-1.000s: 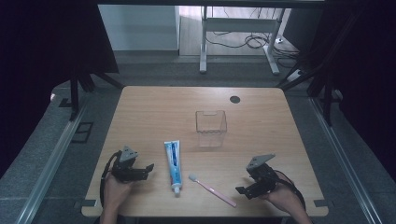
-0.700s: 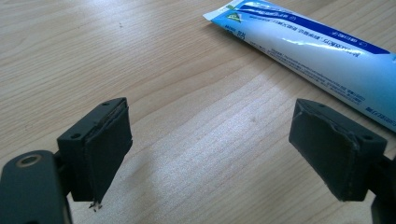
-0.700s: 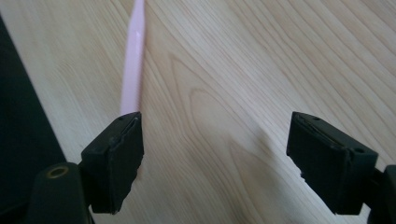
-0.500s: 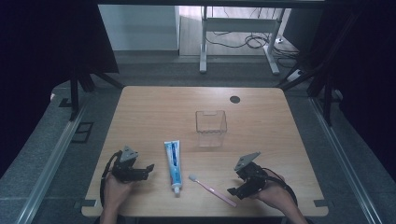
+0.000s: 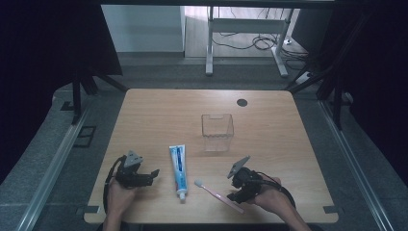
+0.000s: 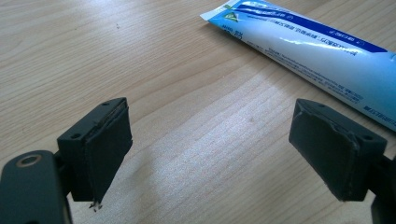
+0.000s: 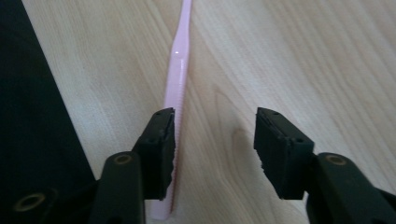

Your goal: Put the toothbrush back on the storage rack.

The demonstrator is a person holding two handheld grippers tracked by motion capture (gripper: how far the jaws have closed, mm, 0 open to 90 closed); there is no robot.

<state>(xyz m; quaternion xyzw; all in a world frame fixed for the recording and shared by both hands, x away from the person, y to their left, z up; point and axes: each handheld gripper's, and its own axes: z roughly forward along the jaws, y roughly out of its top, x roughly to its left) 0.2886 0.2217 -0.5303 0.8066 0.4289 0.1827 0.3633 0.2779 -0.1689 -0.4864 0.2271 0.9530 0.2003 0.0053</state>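
A pink toothbrush lies slantwise near the table's front edge, bristle head to the left. My right gripper sits low over its handle end. In the right gripper view the handle runs along the inner edge of the left jaw, and the right jaw stands clear of it. The right gripper has just been closing its jaws but is still open, with a gap beside the handle. A white and blue toothpaste tube lies left of the brush. My left gripper rests open just left of the tube, with bare wood between its jaws.
A clear plastic box stands upright at mid-table behind the brush. A dark round hole is in the tabletop at the back right. The table's front edge is close below both hands.
My right hand has moved left across the table until its gripper is over the toothbrush's handle end. The left hand, the tube and the box have stayed put.
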